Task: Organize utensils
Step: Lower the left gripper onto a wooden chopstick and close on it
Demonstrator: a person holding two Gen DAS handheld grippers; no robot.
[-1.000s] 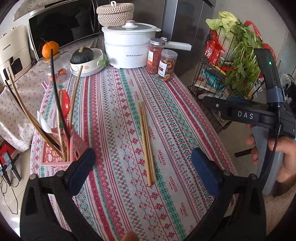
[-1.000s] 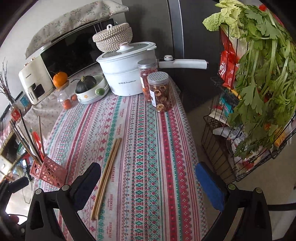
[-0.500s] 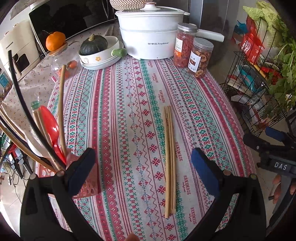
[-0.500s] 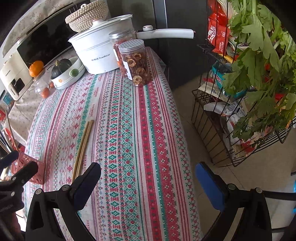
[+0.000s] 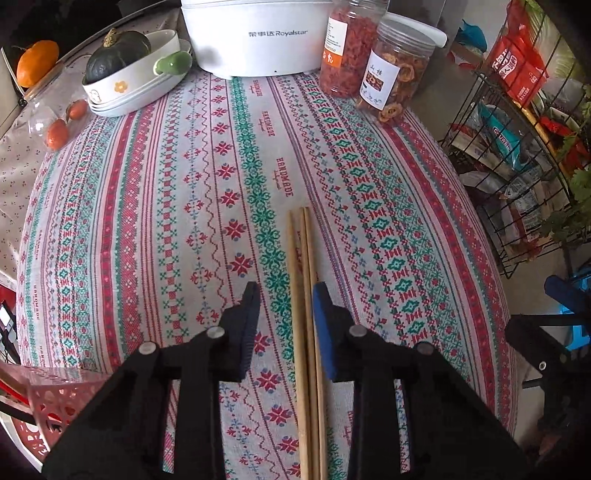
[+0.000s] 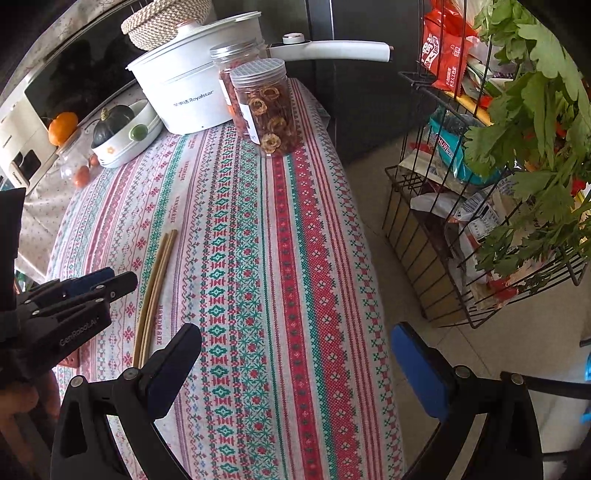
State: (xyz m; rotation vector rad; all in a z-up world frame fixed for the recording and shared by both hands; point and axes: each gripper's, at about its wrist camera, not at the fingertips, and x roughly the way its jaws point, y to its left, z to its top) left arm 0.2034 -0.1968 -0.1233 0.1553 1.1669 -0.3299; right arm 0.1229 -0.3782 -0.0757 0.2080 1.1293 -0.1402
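A pair of wooden chopsticks [image 5: 304, 295] lies lengthwise on the patterned tablecloth [image 5: 147, 221]. My left gripper [image 5: 286, 295] is low over them, its jaws partly closed with the chopsticks between the fingers, nearer the right pad; a gap shows on the left. In the right wrist view the chopsticks [image 6: 157, 284] lie beside the left gripper [image 6: 107, 280]. My right gripper [image 6: 295, 354] is open and empty over the table's right edge. A pink perforated utensil holder [image 5: 55, 402] stands at the lower left.
A white Royalstar pot [image 5: 255, 33], two jars of dried fruit [image 5: 391, 81], a bowl with a dark squash [image 5: 125, 70] and an orange [image 5: 37, 66] stand at the back. A wire rack [image 6: 480, 184] with greens and packets stands right of the table.
My left gripper has dropped down to the chopsticks and narrowed its jaws around them. The utensil holder has slid to the lower left edge of the view. My right gripper has stayed open.
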